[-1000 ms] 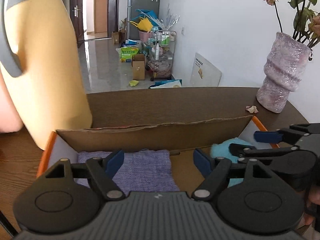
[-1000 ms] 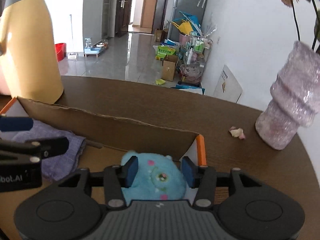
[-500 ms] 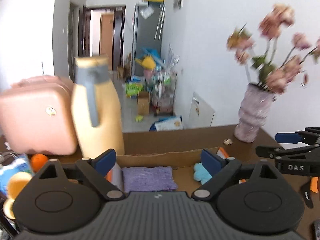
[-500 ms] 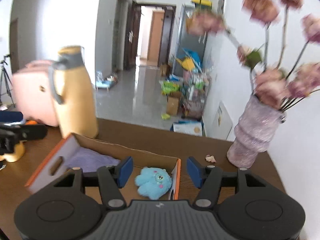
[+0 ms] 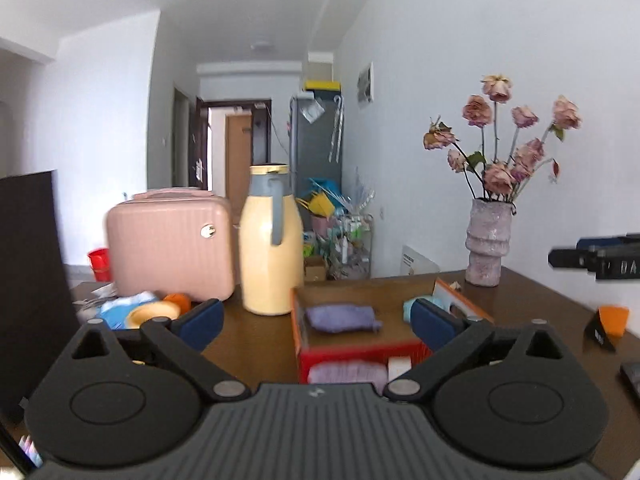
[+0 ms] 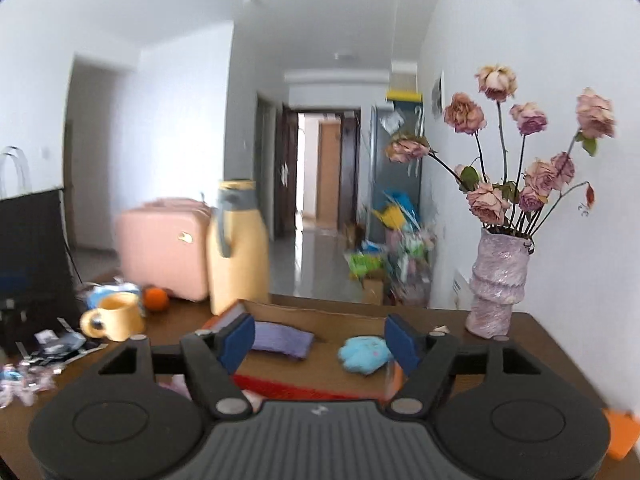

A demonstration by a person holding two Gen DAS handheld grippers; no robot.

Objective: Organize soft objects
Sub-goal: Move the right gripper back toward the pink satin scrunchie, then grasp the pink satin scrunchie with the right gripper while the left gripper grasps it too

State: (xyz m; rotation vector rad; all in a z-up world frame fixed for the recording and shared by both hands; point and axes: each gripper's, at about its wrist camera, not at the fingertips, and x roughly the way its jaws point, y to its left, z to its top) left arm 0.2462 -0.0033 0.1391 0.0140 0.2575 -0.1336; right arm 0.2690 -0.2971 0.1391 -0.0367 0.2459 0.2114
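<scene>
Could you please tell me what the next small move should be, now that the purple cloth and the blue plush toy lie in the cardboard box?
Probably swing the left tongs, open and empty, toward the clutter beside the yellow mug to look for another soft thing. The purple cloth and blue plush toy already lie in the cardboard box; the right tongs are empty too.
</scene>
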